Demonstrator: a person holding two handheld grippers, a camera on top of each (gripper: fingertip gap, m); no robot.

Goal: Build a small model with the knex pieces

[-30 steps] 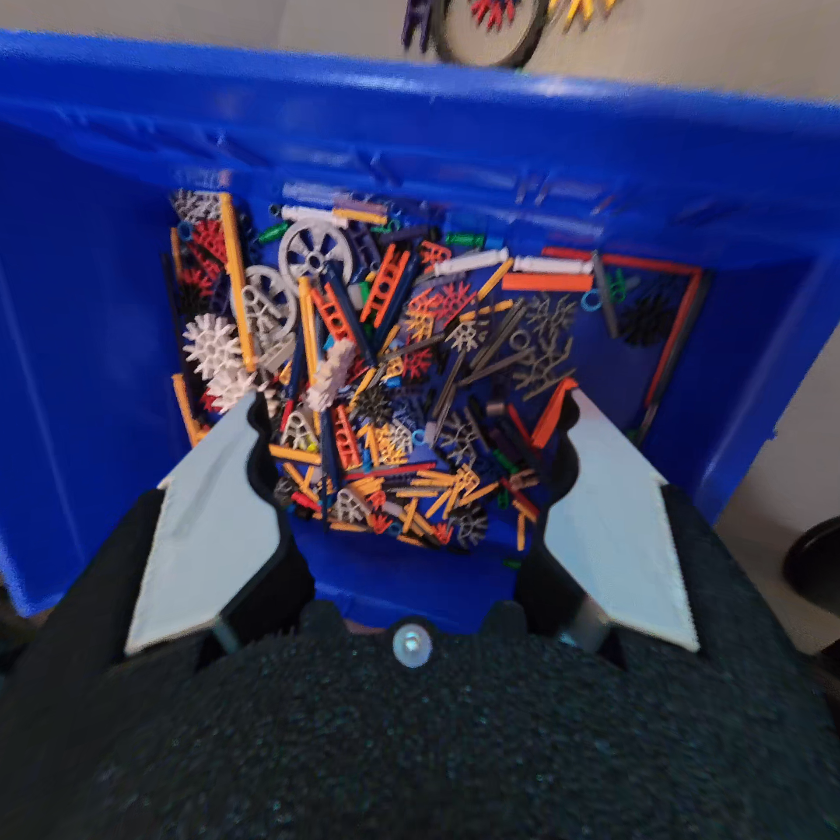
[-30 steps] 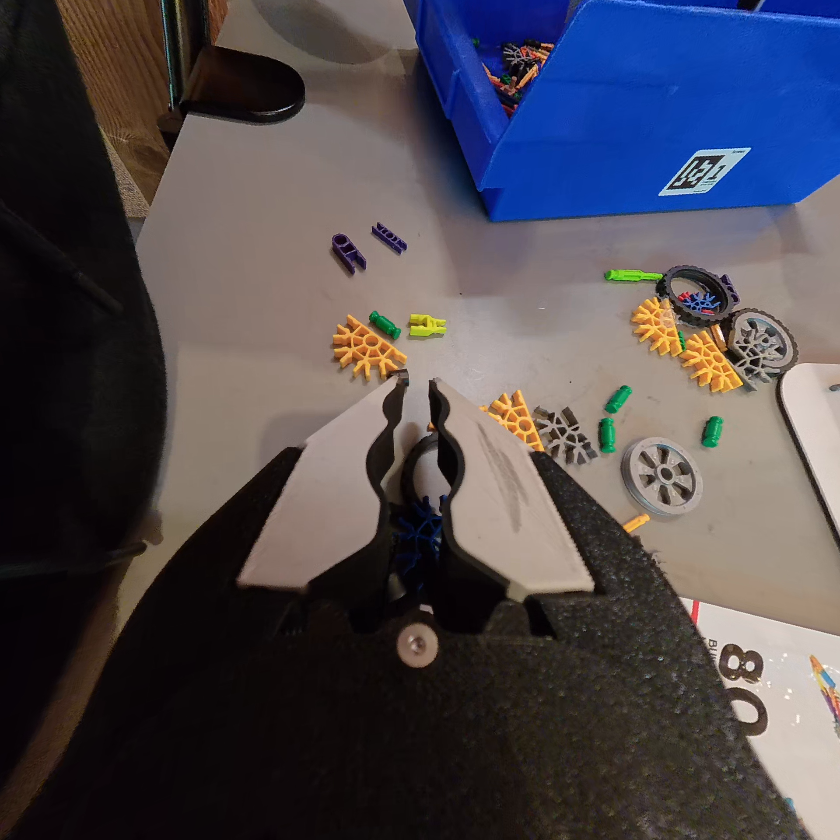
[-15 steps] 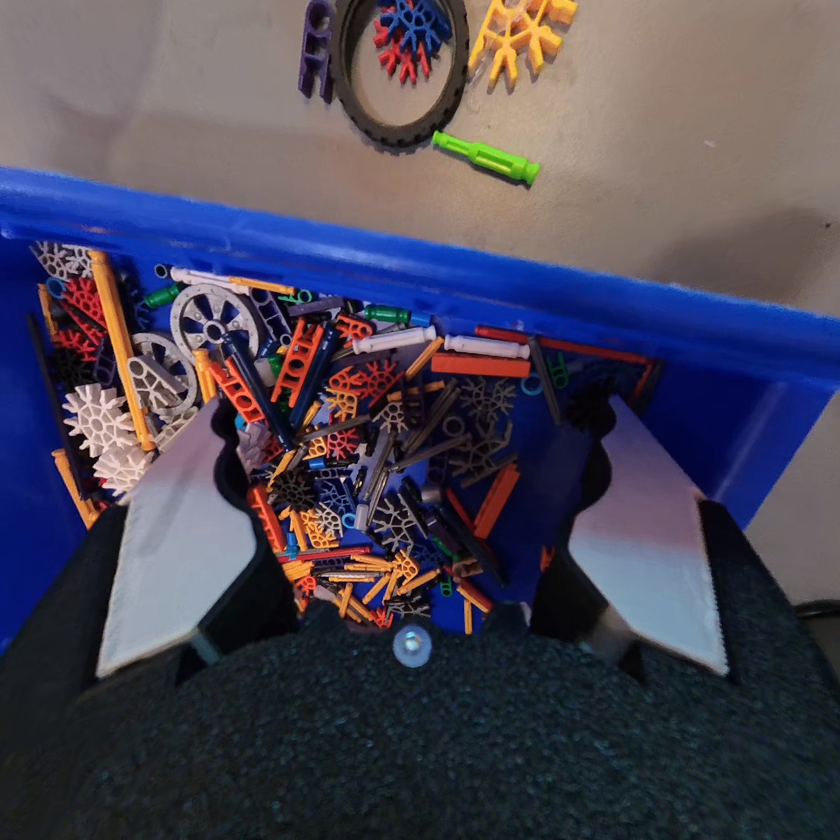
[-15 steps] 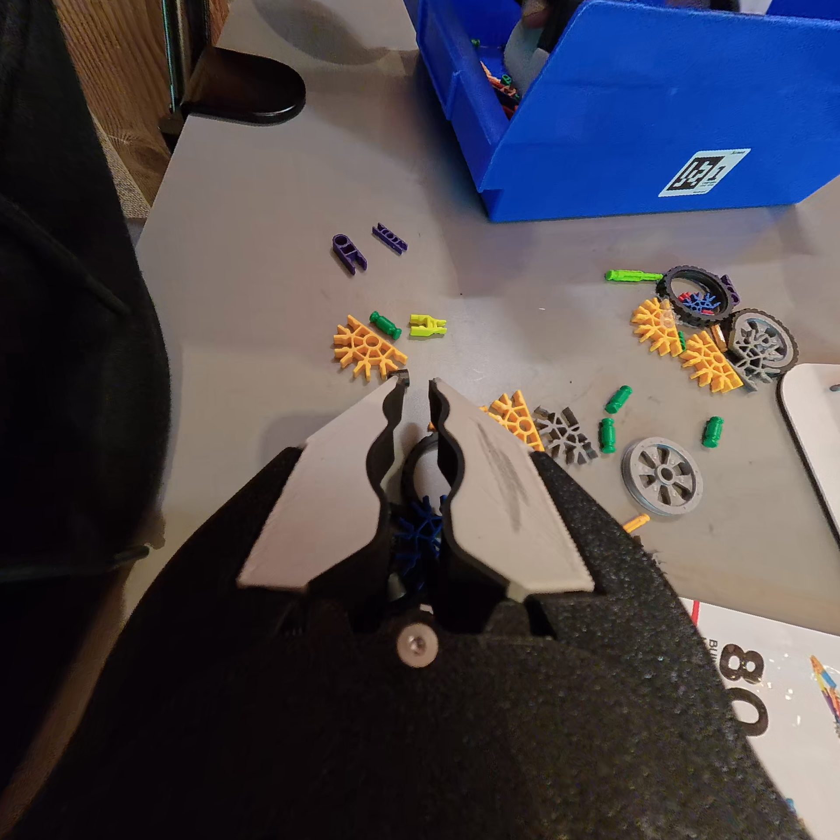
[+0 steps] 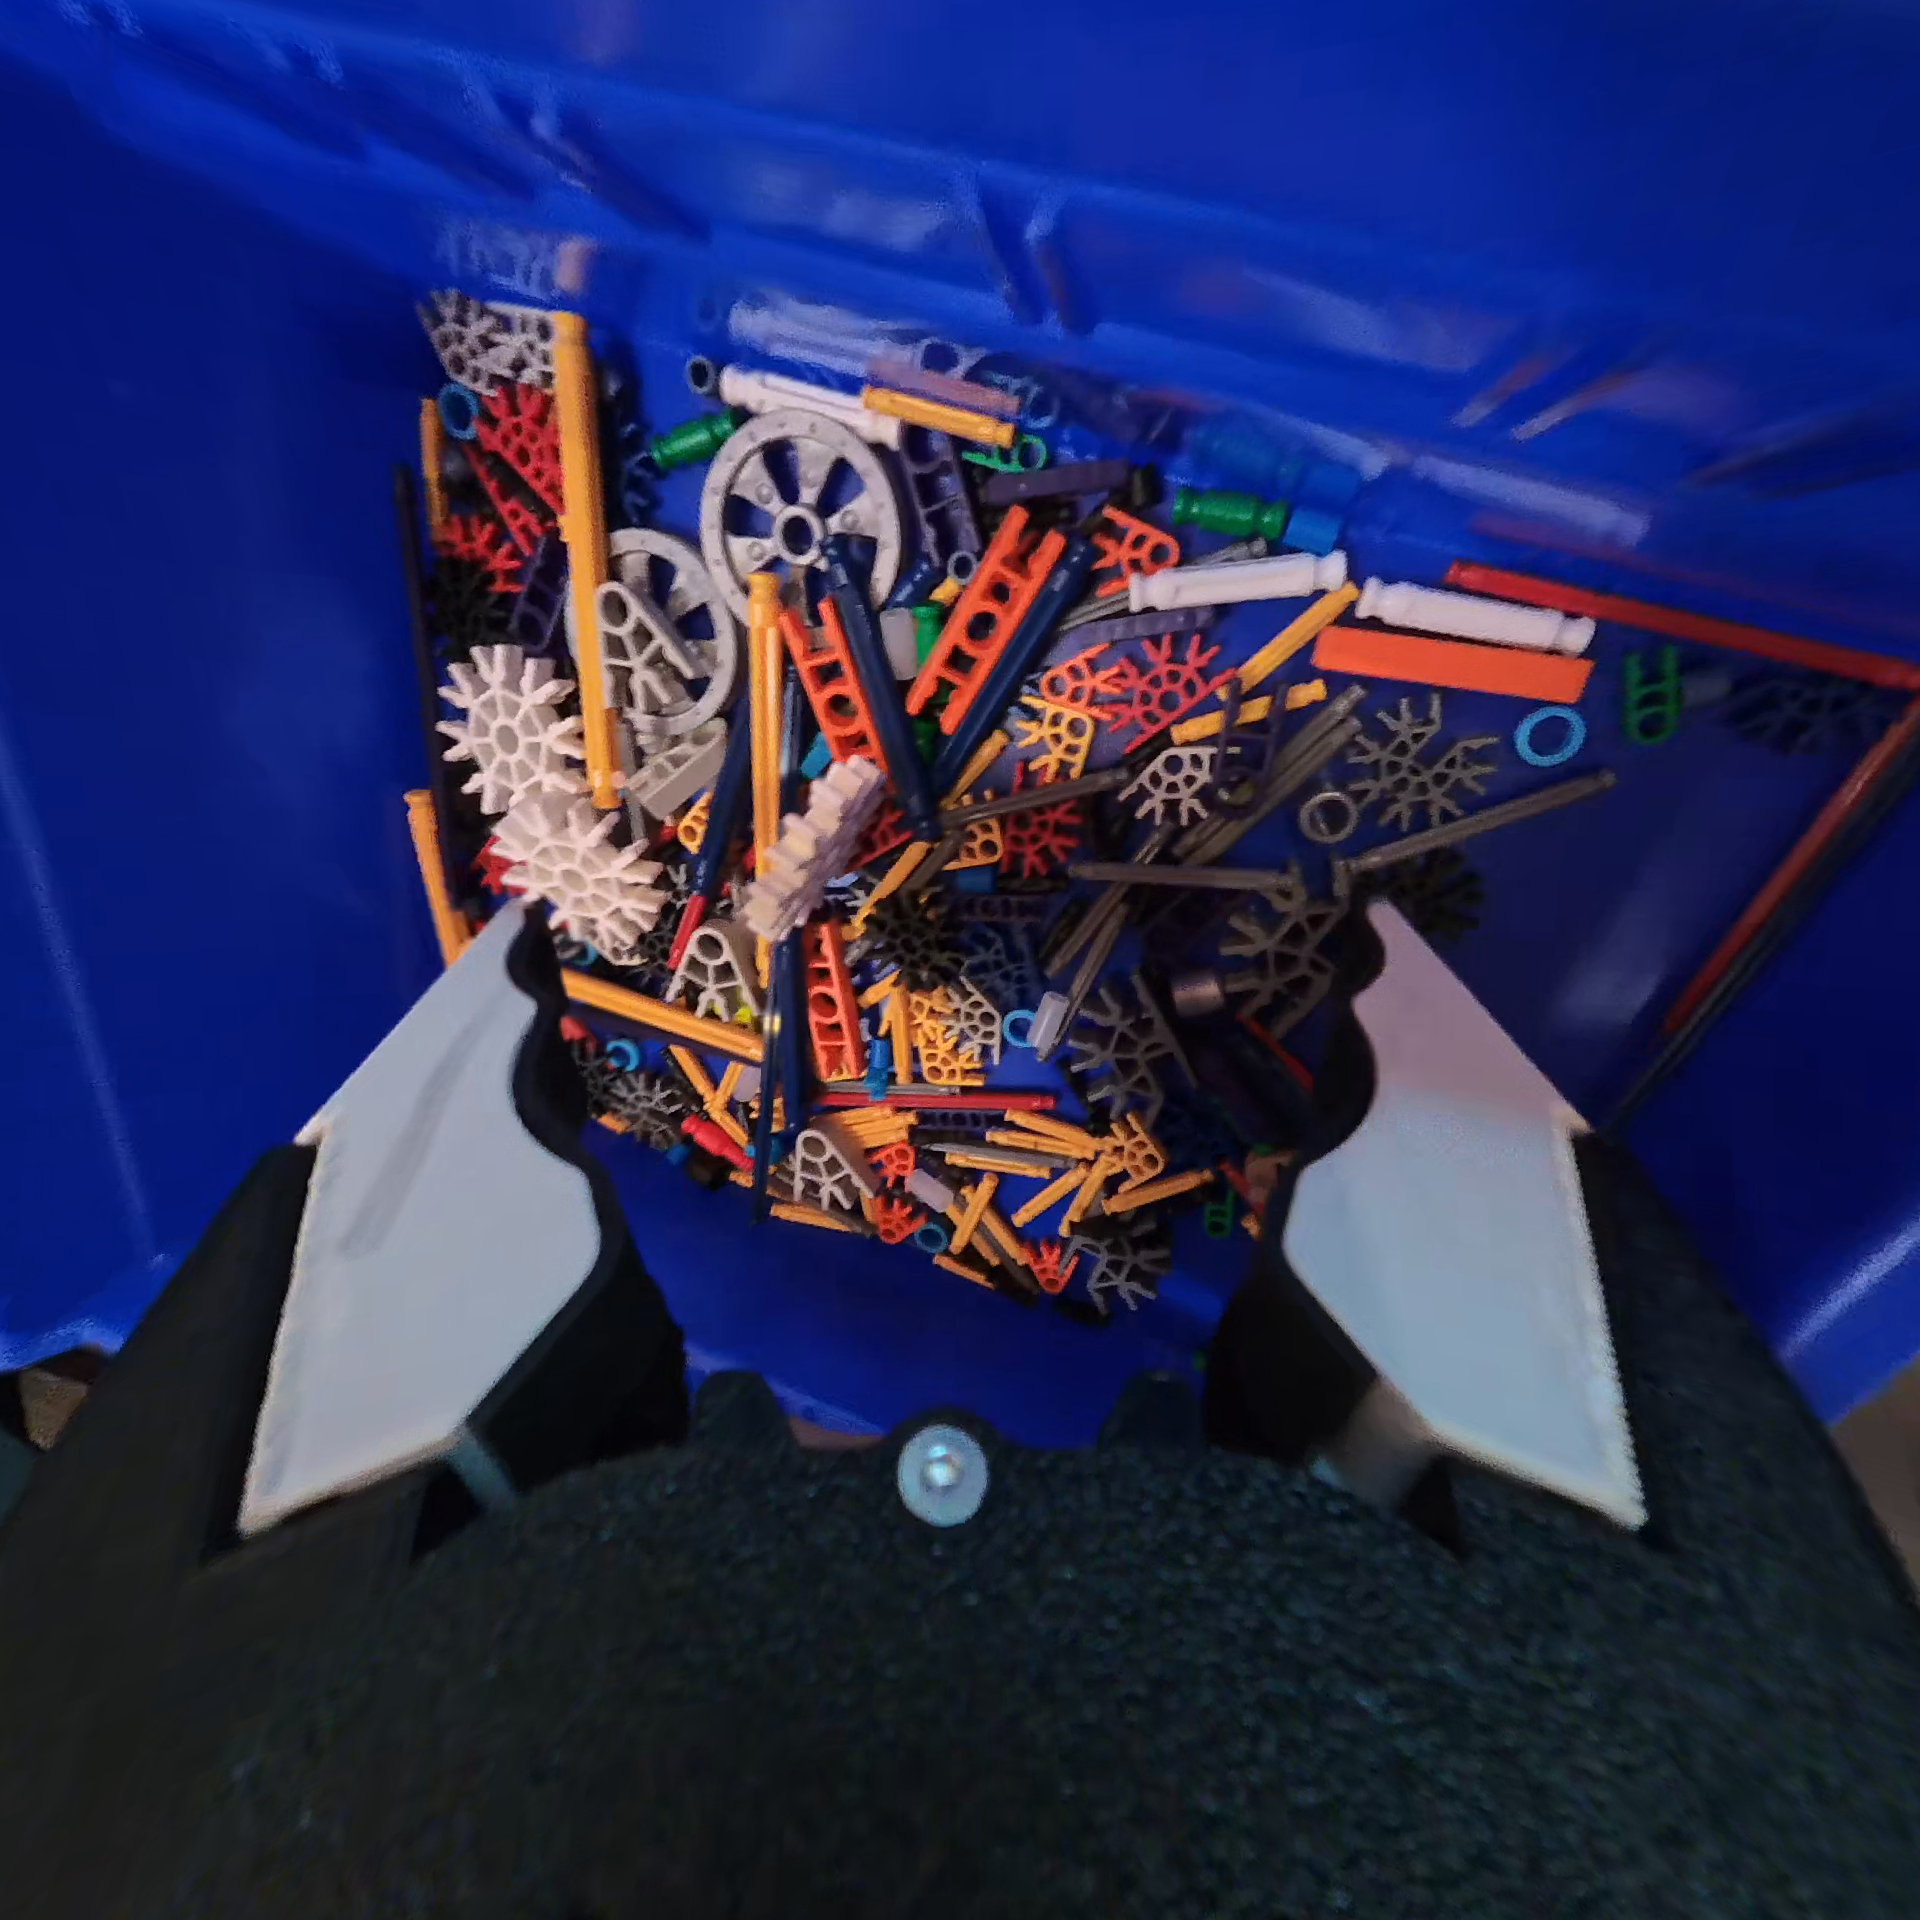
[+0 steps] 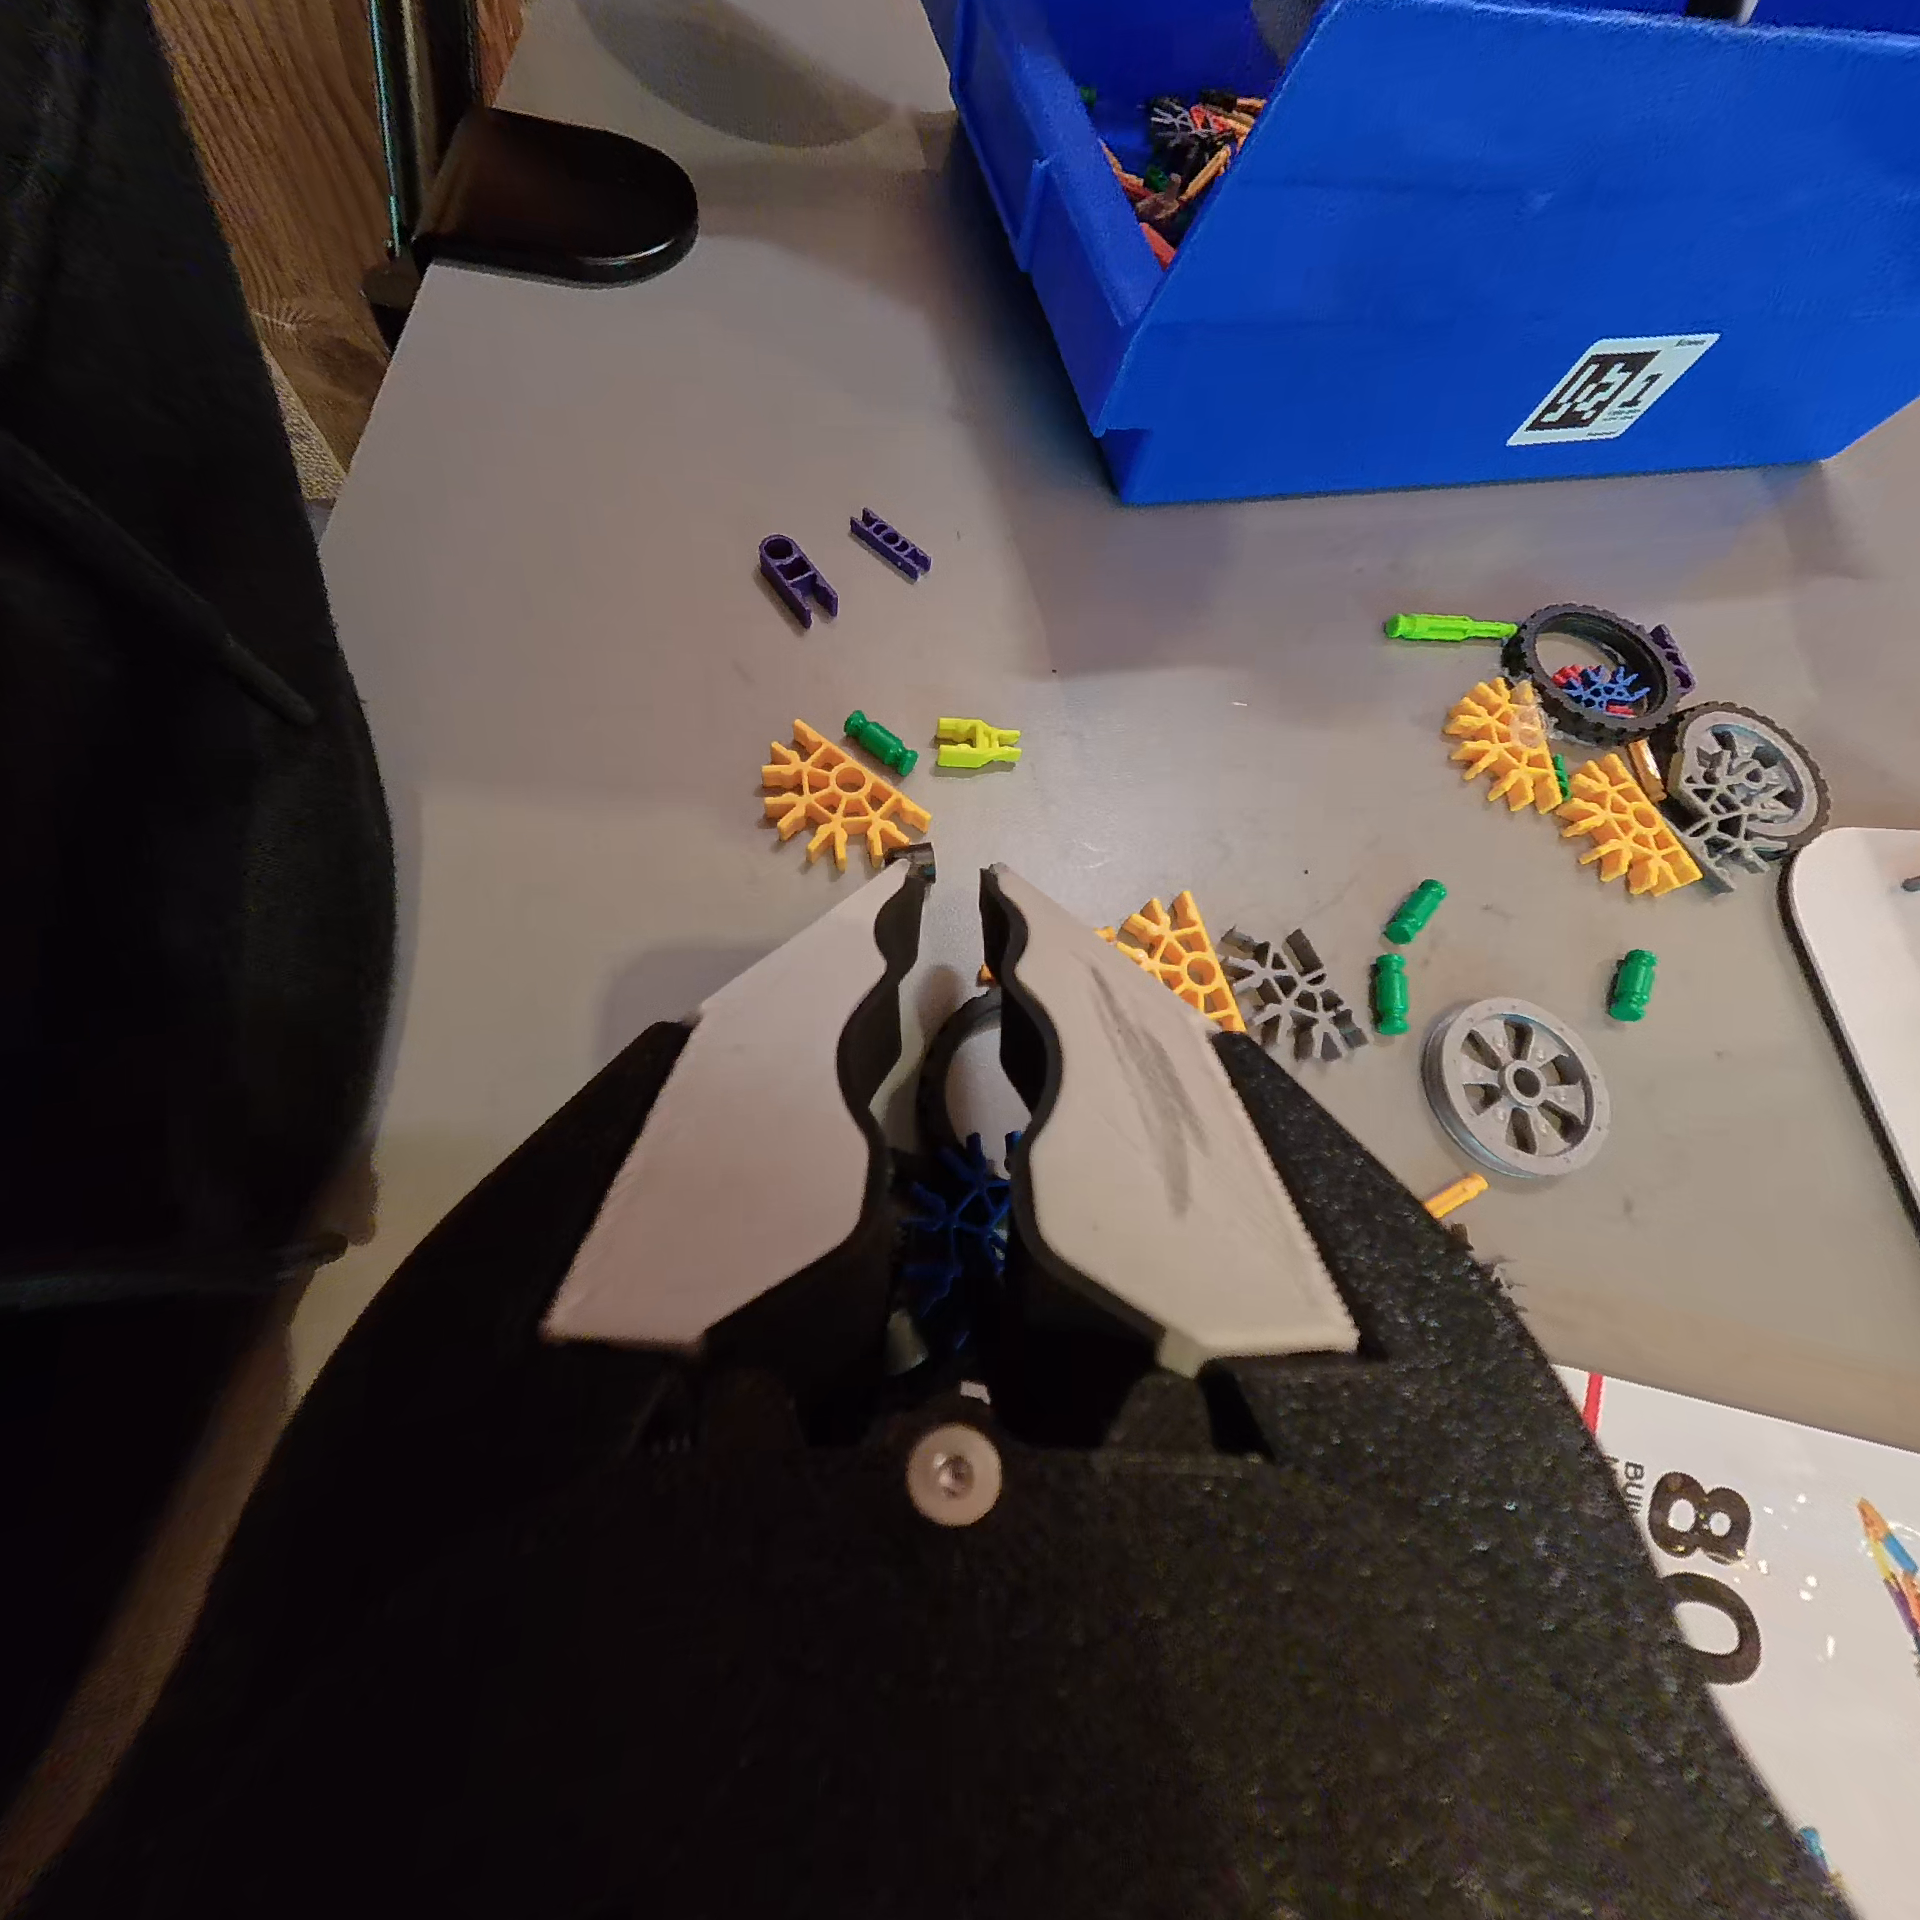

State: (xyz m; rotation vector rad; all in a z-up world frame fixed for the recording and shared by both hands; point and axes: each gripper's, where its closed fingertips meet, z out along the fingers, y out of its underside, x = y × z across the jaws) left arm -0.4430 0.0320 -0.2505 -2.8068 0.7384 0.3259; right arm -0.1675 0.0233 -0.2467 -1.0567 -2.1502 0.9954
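My left gripper (image 5: pixel 945 925) is open and empty, held inside the blue bin (image 5: pixel 208 727) just above a heap of small construction-toy pieces. The heap holds grey spoked wheels (image 5: pixel 800 514), white snowflake connectors (image 5: pixel 509 727), orange ladder pieces (image 5: pixel 982 613) and several rods. My right gripper (image 6: pixel 956 873) is shut on a black tyre (image 6: pixel 940 1049) with a blue snowflake connector (image 6: pixel 956 1216) inside it, held low over the grey table (image 6: pixel 623 520). The bin (image 6: pixel 1455 260) also shows at the far right of the right wrist view.
Loose pieces lie on the table: yellow connectors (image 6: pixel 836 795), purple clips (image 6: pixel 795 577), green rods (image 6: pixel 1387 992), a grey wheel (image 6: pixel 1522 1086), another black tyre (image 6: pixel 1595 675). A white tray edge (image 6: pixel 1860 987) and a booklet (image 6: pixel 1766 1558) are at right. A black round base (image 6: pixel 561 197) stands far left. The black round base (image 6: pixel 561 197) sits 20 centimeters or so from the ends of my left fingers.
The left gripper, still open, tilted up enough to show the table beyond the bin half a second ago, then dipped back and closer to the heap. The right gripper has not moved.
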